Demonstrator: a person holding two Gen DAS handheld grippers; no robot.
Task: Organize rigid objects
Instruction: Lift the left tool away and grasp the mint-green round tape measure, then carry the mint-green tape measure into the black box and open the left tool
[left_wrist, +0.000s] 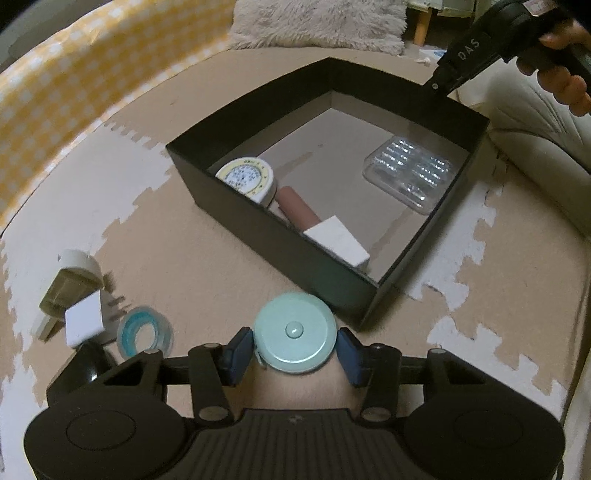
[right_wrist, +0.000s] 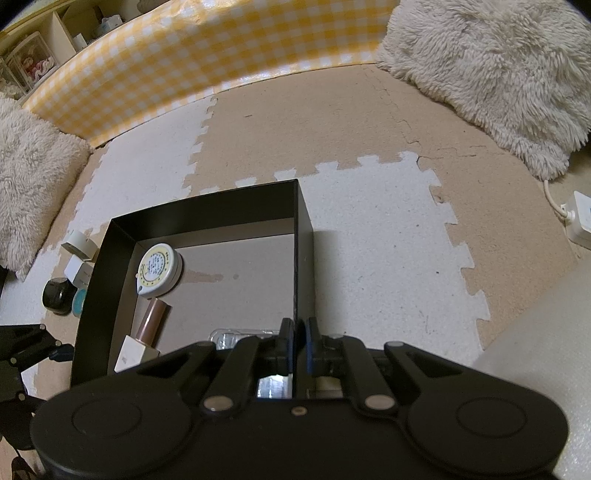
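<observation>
Both blue pads of the left gripper (left_wrist: 294, 345) pinch the round mint-green tape measure (left_wrist: 294, 332), while the right gripper (right_wrist: 299, 345) clamps the black box's wall (right_wrist: 303, 236).

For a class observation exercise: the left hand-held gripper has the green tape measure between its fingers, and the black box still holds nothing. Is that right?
Not quite. The left hand-held gripper does have the green tape measure between its fingers, but the black box already holds several items, including a white round tape measure. The left wrist view shows it.
</observation>
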